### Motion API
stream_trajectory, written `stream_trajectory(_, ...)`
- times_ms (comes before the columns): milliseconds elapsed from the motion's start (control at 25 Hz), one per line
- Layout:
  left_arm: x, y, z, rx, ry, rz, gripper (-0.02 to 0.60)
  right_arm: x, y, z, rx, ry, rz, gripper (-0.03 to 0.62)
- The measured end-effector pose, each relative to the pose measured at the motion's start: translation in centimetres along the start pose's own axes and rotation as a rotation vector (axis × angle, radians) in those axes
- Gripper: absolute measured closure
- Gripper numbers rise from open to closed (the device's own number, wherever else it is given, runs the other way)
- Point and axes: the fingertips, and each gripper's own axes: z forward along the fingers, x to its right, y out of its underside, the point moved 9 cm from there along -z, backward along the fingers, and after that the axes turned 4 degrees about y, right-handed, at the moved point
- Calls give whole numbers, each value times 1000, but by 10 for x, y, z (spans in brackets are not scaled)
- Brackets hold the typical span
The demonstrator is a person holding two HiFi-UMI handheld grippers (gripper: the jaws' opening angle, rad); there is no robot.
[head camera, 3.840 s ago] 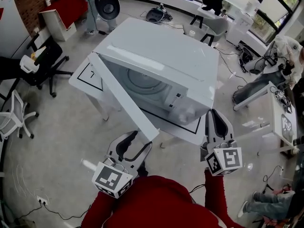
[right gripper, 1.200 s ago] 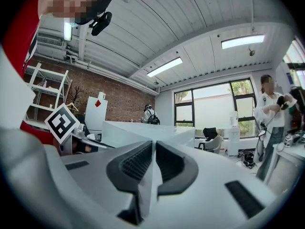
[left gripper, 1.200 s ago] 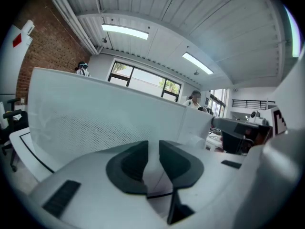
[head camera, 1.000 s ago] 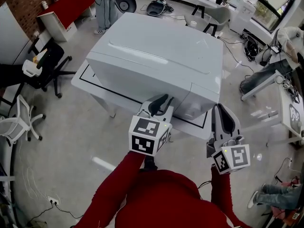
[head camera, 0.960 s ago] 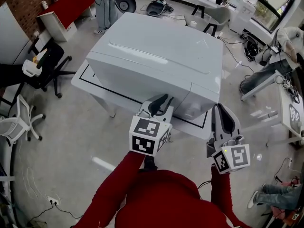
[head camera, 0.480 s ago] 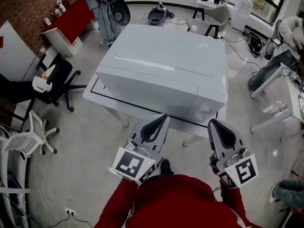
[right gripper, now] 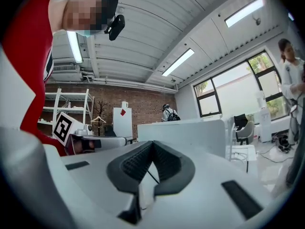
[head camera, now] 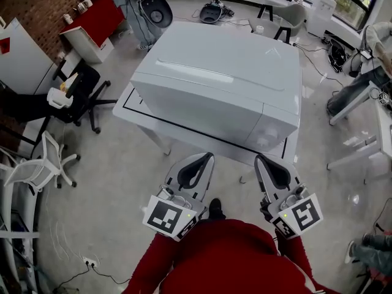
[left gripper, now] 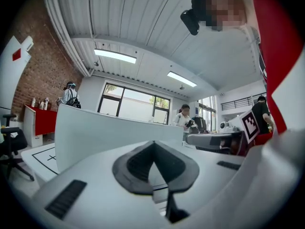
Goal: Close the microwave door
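Two marker cubes (head camera: 166, 218) (head camera: 298, 215); microwave door (head camera: 199, 110) seemingly closed.

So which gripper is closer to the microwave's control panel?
Right. The right gripper hangs just in front of the control panel, not touching; the left gripper faces the door, farther along.

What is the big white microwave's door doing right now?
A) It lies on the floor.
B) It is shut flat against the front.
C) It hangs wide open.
B: the door sits flush with the front of the microwave with no gap showing. The left gripper and right gripper are both apart from it.
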Motion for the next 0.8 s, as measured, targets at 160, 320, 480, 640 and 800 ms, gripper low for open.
stream_trajectory(160,2,1,-2,-3,-9,-11,571,1,1,-2,-14,6,-4,580)
stream_trajectory(320,3,6,-4,-16,-23,-28,571,0,5,-5,-25,17,1,580)
stream_trajectory(480,4,9,-6,-29,-27,-39,571,0,7,-8,-33,32,3,582)
stream_trajectory(640,5,11,-6,-38,-32,-45,571,1,9,-10,-42,41,0,581)
stream_trajectory(800,6,13,-5,-47,-32,-45,571,1,11,-9,-42,41,1,581)
